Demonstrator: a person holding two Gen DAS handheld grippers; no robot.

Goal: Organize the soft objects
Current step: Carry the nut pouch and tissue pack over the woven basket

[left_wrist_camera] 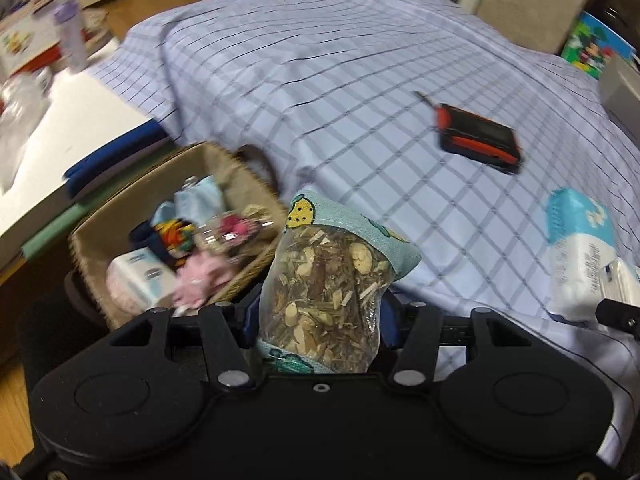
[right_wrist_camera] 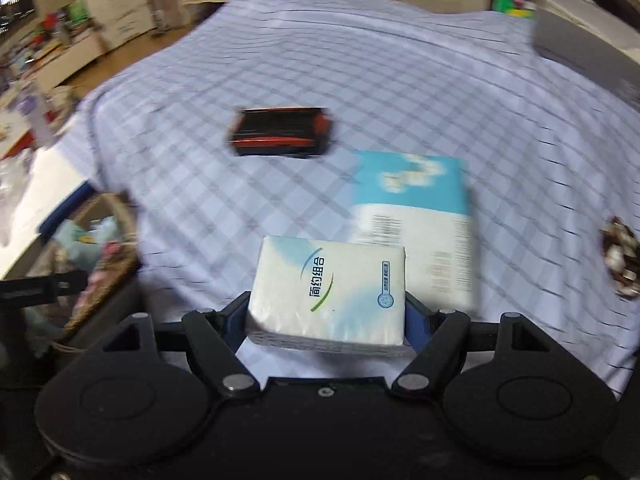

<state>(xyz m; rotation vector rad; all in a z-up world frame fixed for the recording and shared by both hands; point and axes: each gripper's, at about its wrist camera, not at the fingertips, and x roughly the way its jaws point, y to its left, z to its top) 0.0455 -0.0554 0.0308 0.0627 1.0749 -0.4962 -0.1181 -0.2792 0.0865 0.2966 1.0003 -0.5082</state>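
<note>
Left gripper (left_wrist_camera: 320, 320) fingers clamped a clear herb pouch (left_wrist_camera: 324, 292) beside the woven basket (left_wrist_camera: 240, 280). Right gripper (right_wrist_camera: 326, 320) fingers pinched a tissue pack (right_wrist_camera: 328, 288) above the checked bed (right_wrist_camera: 320, 60).

A clear herb sachet (left_wrist_camera: 324, 300) with teal cloth ends stands upright just right of the woven basket (left_wrist_camera: 248, 276); a white tissue pack (right_wrist_camera: 328, 292) lies further right.
</note>
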